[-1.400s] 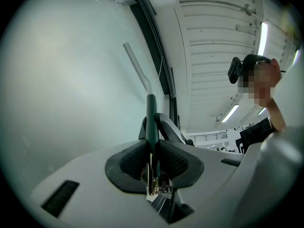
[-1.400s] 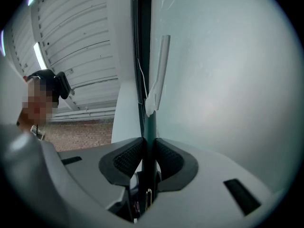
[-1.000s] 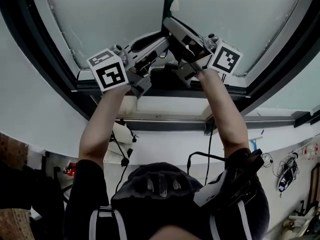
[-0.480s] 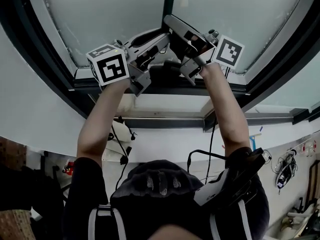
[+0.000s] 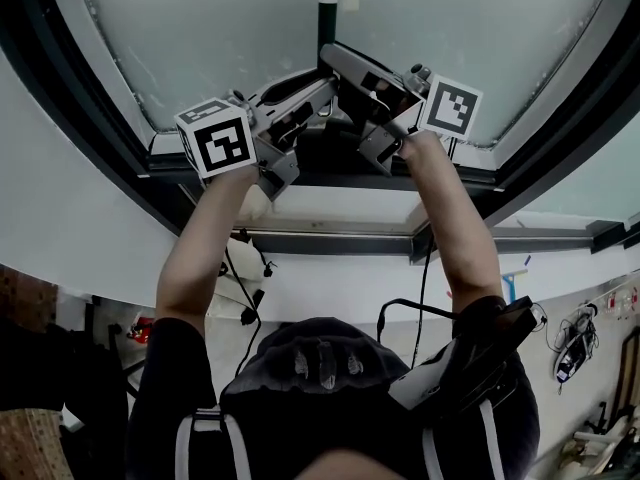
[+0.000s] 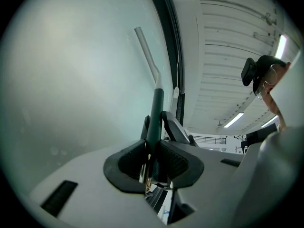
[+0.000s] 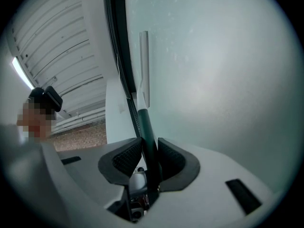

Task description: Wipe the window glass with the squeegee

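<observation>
The squeegee has a dark green handle (image 5: 326, 16) and a pale upper part (image 6: 146, 53) that lies against the window glass (image 5: 200, 38). Both grippers are raised in front of the pane and meet on the handle. My left gripper (image 5: 318, 88) comes in from the left. Its ribbed pads (image 6: 175, 161) are shut on the handle (image 6: 155, 110). My right gripper (image 5: 338, 60) comes in from the right, just above the left one. Its jaws have just been opening slightly, but the handle (image 7: 145, 127) still sits pinched between its pads (image 7: 124, 161).
A dark window frame (image 5: 100, 138) borders the pane, with a sill ledge (image 5: 330, 208) under the grippers. A vertical dark mullion (image 7: 116, 42) runs beside the glass. A white ribbed ceiling with strip lights (image 6: 237, 120) shows to one side. Cables hang below (image 5: 420, 298).
Both grippers and the handle have slid a little lower along the glass and rolled slightly. Both stay closed around the handle.
</observation>
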